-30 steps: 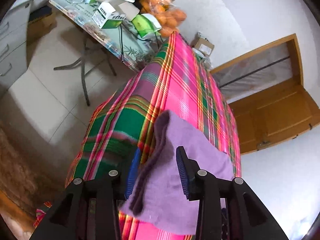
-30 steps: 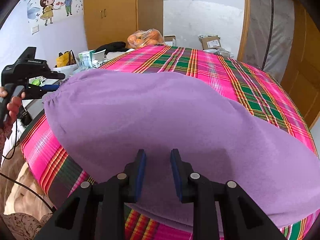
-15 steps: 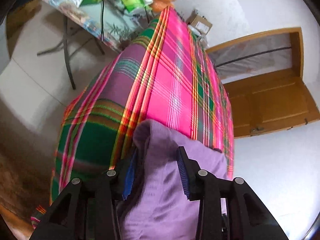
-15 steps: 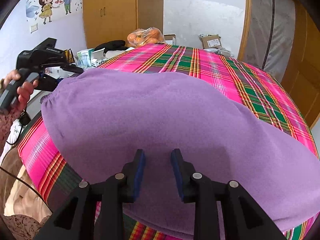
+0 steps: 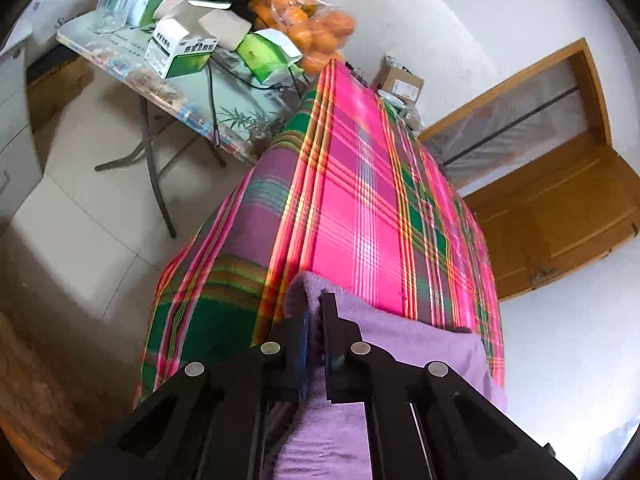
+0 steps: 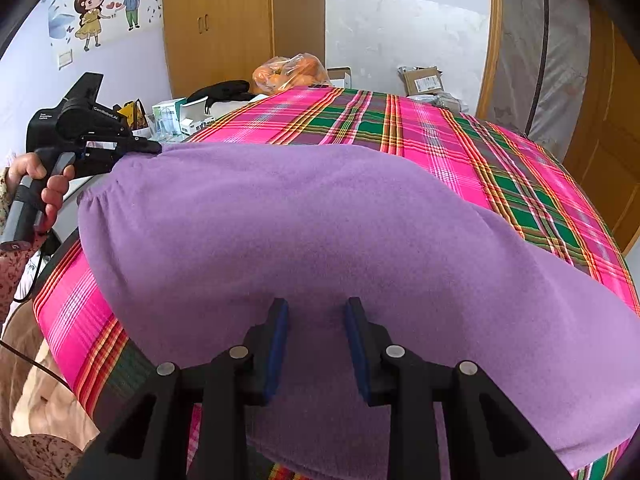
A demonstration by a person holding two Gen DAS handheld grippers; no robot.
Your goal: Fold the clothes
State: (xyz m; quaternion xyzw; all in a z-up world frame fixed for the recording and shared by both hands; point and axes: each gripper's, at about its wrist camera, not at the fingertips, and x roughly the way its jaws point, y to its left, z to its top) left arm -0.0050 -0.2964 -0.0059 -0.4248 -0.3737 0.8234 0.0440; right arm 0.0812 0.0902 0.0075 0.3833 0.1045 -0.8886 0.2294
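The purple cloth [image 6: 340, 240] lies across the plaid worktop [image 6: 460, 140], long axis 10 to 4 o'clock. The left gripper [image 5: 316, 316] pinches its corner; the right gripper [image 6: 316, 320] fingers are parted, narrow.

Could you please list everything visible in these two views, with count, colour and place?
Garment: one, purple, spread on the near end of the plaid cloth.
Plaid cloth: one, pink and green, covering the surface.
Bag of oranges: one, orange, beyond the cloth's far end.
Boxes: several, green and white, on the side table.
Side table: one, pale printed top, left of the cloth.
Left gripper: black, shut on the garment's corner.
Right gripper: black, open over the garment's near edge.
Hand: one, holding the left gripper's handle.
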